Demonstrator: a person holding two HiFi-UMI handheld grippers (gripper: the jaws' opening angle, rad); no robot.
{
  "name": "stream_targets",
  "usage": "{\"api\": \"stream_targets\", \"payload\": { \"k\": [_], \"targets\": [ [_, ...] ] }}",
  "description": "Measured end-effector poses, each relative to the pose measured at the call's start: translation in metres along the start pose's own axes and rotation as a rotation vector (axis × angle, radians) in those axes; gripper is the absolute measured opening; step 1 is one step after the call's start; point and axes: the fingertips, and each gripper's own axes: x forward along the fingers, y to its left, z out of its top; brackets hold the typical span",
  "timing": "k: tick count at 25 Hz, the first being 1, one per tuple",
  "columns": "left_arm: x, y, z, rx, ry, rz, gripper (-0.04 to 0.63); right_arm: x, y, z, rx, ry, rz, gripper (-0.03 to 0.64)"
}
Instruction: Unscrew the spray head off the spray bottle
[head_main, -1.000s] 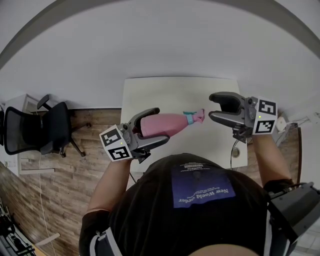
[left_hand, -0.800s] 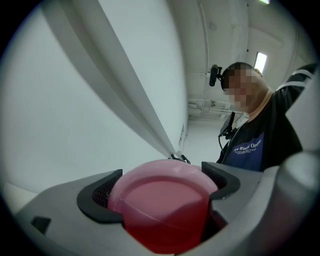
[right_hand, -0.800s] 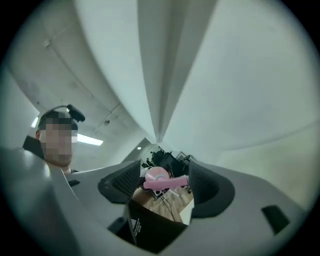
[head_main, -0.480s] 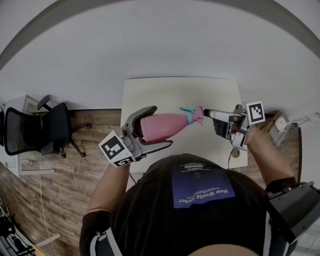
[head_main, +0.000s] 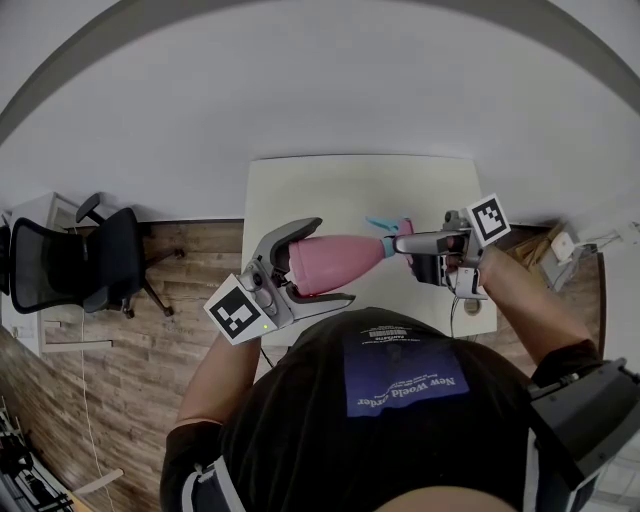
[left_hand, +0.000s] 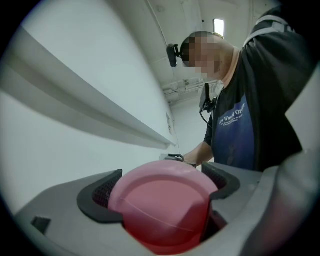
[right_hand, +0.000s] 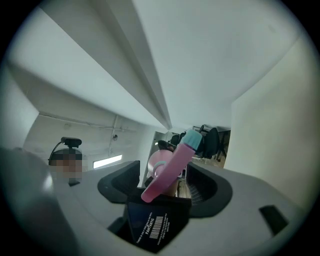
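Clamping the wide lower body of the pink spray bottle (left_hand: 160, 215), the left gripper (left_hand: 161, 187) has both jaws pressed against its sides, so the bottle's flat base faces straight into that camera. This grip looks meant to anchor the body against twisting while the other end is worked.

The right gripper (right_hand: 164, 183) has its jaws spread wide; they have just been opening. The spray head (right_hand: 172, 167) slants up between them, its teal tip (right_hand: 194, 140) uppermost, and neither pad appears to press on it. The head is bracketed but not gripped, probably so the jaws can take a fresh hold for another turn.

Seen from the head view, the bottle lies roughly level in the air, carried above the white tabletop (head_main: 330, 185) without resting on it, with its neck pointing toward the right gripper. Holding it sideways sets the two grippers facing each other along the bottle's axis, which suits a screwing motion by rolling the wrist. The head sits on the neck at the teal collar (head_main: 387, 245); how far the thread is loosened cannot be told.
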Motion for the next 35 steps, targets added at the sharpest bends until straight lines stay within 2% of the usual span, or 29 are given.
{"api": "stream_targets", "payload": {
  "k": [1, 4, 7, 10, 14, 21, 24, 29, 35],
  "targets": [
    [0.002, -0.003, -0.002, 0.016, 0.014, -0.004, 0.502, 0.001, 0.0, -0.002, -0.006, 0.011, -0.002, 0.286],
    [0.007, -0.008, -0.006, 0.055, 0.049, -0.009, 0.502, -0.001, -0.001, -0.004, -0.034, 0.036, -0.031, 0.152],
    [0.007, -0.008, -0.007, 0.046, 0.056, -0.002, 0.502, 0.001, 0.001, -0.005, -0.057, 0.049, -0.031, 0.129],
    [0.007, -0.004, -0.006, -0.021, 0.039, 0.01, 0.502, -0.001, 0.002, 0.0, -0.185, 0.057, -0.076, 0.124],
    [0.005, 0.007, -0.004, -0.194, -0.031, -0.014, 0.502, -0.001, 0.008, 0.002, -0.414, 0.072, -0.122, 0.123],
    [0.002, 0.021, -0.015, -0.63, -0.102, -0.049, 0.502, 0.003, 0.021, -0.011, -0.891, 0.138, -0.202, 0.123],
    [0.0, 0.025, -0.019, -0.788, -0.128, -0.06, 0.502, 0.007, 0.027, -0.016, -1.097, 0.18, -0.24, 0.123],
    [0.001, 0.028, -0.028, -0.923, -0.132, -0.064, 0.502, 0.01, 0.028, -0.026, -1.335, 0.287, -0.288, 0.123],
    [0.001, 0.029, -0.037, -1.052, -0.137, -0.068, 0.502, 0.013, 0.029, -0.026, -1.438, 0.313, -0.311, 0.123]
  ]
}}
